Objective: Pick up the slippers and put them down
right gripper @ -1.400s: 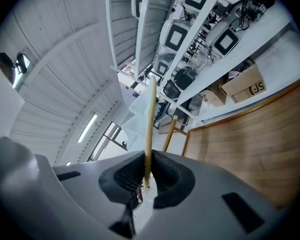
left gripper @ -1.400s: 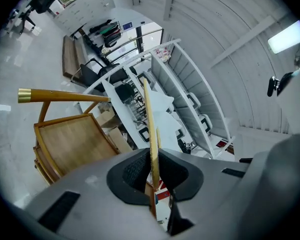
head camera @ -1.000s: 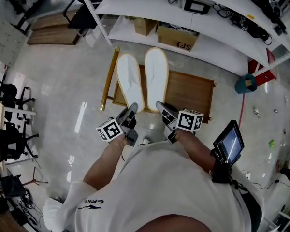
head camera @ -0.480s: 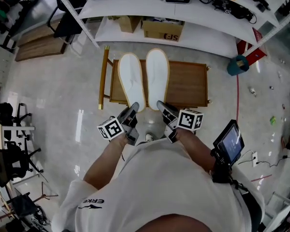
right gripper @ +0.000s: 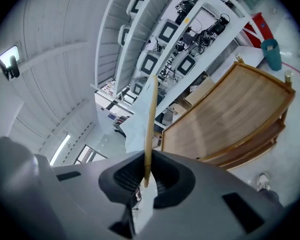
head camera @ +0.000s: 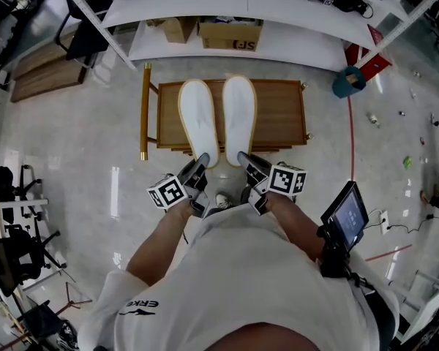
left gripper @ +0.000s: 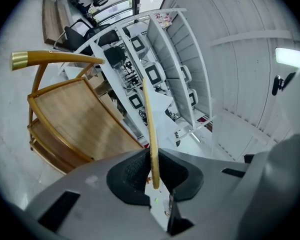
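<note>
The left gripper (head camera: 202, 161) pinches the left slipper (head camera: 198, 121) and the right gripper (head camera: 244, 159) the right slipper (head camera: 239, 115), fingers tight, now moved over the wooden cart (head camera: 282, 115), ready to put down.

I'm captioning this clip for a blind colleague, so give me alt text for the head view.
Seen from above, a person holds two white slippers side by side by their heels, the left slipper in the left gripper, the right slipper in the right gripper, over a low wooden cart in front of white shelves.
</note>
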The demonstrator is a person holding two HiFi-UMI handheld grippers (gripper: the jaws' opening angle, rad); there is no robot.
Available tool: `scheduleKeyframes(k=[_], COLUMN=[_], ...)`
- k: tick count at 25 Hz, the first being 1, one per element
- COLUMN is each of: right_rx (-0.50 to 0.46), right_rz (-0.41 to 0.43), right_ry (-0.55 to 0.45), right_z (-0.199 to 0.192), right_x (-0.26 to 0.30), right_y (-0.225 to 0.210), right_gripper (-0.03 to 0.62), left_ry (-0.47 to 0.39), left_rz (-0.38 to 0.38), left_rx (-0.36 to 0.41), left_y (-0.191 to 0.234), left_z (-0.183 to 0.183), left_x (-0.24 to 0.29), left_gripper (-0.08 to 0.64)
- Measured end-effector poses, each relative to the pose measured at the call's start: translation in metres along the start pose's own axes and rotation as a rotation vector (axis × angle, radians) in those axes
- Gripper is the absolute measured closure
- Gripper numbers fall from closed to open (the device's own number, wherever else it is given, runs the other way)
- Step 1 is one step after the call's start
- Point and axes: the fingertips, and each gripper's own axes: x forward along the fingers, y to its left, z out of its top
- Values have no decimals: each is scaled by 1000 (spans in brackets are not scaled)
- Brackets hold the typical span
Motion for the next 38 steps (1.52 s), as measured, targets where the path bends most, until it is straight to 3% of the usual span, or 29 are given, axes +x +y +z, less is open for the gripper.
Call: scheduleKeyframes(k=[13, 38], right_rx=[41, 156], right_rz=[-43, -139], right_ry=[17, 135], right_z=[9, -24], right_x=[-8, 9], right_y=[-29, -109], right_gripper=[560, 560], left_ry=[50, 163], left_rz=[24, 136], left_rx=[-49, -151], left_y=[3, 70], left_z=[-21, -64], left_x=[22, 47], left_gripper=[526, 526])
